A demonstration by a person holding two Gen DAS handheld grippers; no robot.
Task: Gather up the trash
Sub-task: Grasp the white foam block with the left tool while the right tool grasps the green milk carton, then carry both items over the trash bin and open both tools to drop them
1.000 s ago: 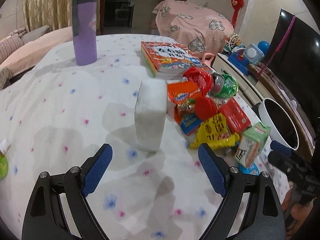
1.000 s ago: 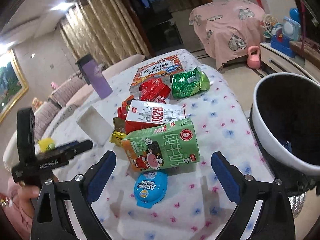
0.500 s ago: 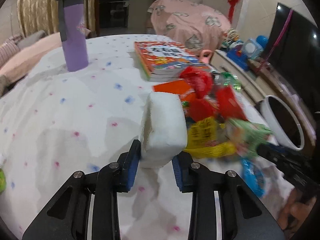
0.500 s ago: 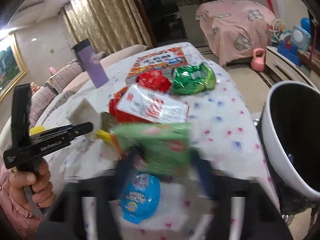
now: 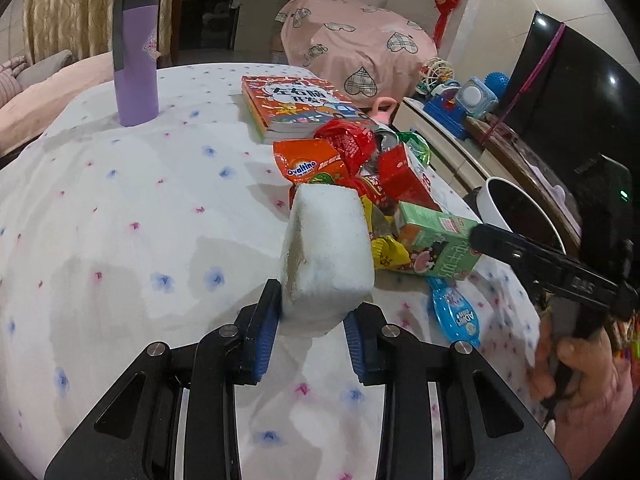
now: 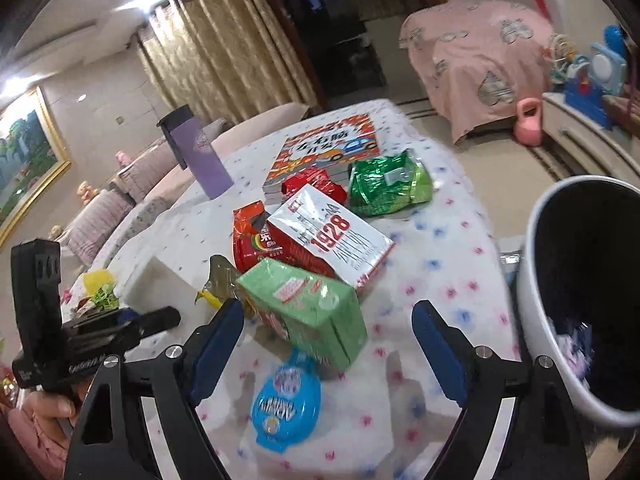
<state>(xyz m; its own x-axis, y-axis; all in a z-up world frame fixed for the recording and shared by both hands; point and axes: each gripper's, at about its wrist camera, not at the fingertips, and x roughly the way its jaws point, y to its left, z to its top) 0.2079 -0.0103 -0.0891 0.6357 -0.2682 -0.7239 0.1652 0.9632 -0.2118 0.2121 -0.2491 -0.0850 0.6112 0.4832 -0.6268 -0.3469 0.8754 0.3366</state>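
On the cloth-covered desk, far left, a tall purple tumbler stands upright, smooth and hard, well apart from the litter. Next, the left gripper has its jaws pinching a white foam block at its lower end; the block looks soft and grainy, its corners rounded and one face grubby, and it tilts up over the cloth. The grip is low and narrow on a squashy thing, so the block could pivot or slip out on the way to the bin, and more squeeze would likely just dent it.

Right of it lies the trash pile: an orange foil sachet, a crinkled red wrapper, a red and white carton, a yellow wrapper and a shiny green bag, all thin and crumpled except the stiff carton. Behind them sits a flat picture book, probably not trash; a sweep at the pile might drag it along.

Nearer the right, the right gripper has its jaws spread wide, framing a boxy green milk carton, not touching it. A blue lidded cup lies flat just below the carton and may get nudged off the edge. Furthest right, the white bin, round and glossy, stands beside the desk, some trash already in it.
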